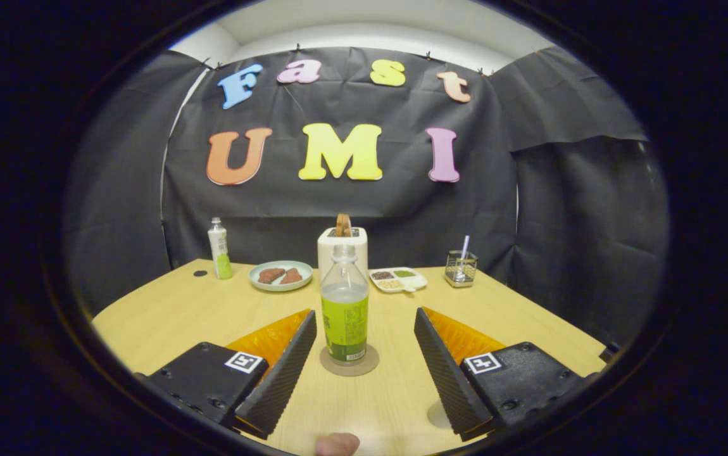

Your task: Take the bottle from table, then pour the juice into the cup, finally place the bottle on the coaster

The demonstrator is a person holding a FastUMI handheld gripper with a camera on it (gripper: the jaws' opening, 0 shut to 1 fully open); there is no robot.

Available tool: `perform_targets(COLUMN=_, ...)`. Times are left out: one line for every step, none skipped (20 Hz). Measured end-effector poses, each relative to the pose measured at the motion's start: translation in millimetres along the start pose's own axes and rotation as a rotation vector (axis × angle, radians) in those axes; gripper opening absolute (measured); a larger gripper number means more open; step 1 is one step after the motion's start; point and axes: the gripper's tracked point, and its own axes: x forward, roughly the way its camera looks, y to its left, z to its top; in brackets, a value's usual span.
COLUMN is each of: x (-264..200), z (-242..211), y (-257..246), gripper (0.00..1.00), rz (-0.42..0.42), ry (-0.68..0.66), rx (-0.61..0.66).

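Note:
A clear bottle (344,310) with a green label and pale liquid in its upper part stands upright on a round brown coaster (367,365) on the wooden table (168,316). My gripper (364,313) is open, its two fingers spread wide on either side of the bottle. The bottle sits between the fingertips, closer to the left finger (285,367) than to the right finger (443,364), and neither touches it. A small pinkish rounded thing (337,444) shows at the near table edge between the fingers; I cannot tell what it is.
Along the back of the table stand a white and green bottle (219,250), a pale plate (280,284) with brown pieces, a cream toaster (342,253) with bread, a white divided dish (398,279) and a mesh holder (461,268) with a utensil.

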Motion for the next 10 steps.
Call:
perform_targets(x=-12.2, z=5.6, y=-0.3, gripper=1.0, rz=0.001, ry=-0.016, rx=-0.005)
perform_targets(x=-25.2, z=11.3, y=-1.5, gripper=1.0, rz=0.005, ry=-0.03, rx=-0.006)
perform_targets(x=-37.4, z=17.1, y=-0.9, gripper=1.0, rz=0.011, ry=-0.048, rx=-0.005)
perform_targets(x=-49.3, z=21.4, y=-1.2, gripper=1.0, rz=0.013, ry=-0.065, rx=-0.006)
perform_targets(x=-60.7, z=23.7, y=-3.2, gripper=1.0, rz=0.01, ry=-0.074, rx=-0.008)
perform_targets(x=-71.7, z=25.9, y=-4.9, gripper=1.0, rz=0.009, ry=-0.09, rx=-0.004)
perform_targets(x=-82.1, z=28.2, y=-5.2, gripper=1.0, rz=0.015, ry=-0.099, rx=0.006)
perform_targets(x=-91.4, z=27.3, y=-4.0, gripper=1.0, rz=0.024, ry=-0.106, rx=0.017)
perform_targets(x=-100.2, z=27.7, y=-3.9, gripper=1.0, rz=0.03, ry=-0.115, rx=0.026)
perform_targets(x=-106.9, z=27.0, y=-6.2, gripper=1.0, rz=0.027, ry=-0.124, rx=0.03)
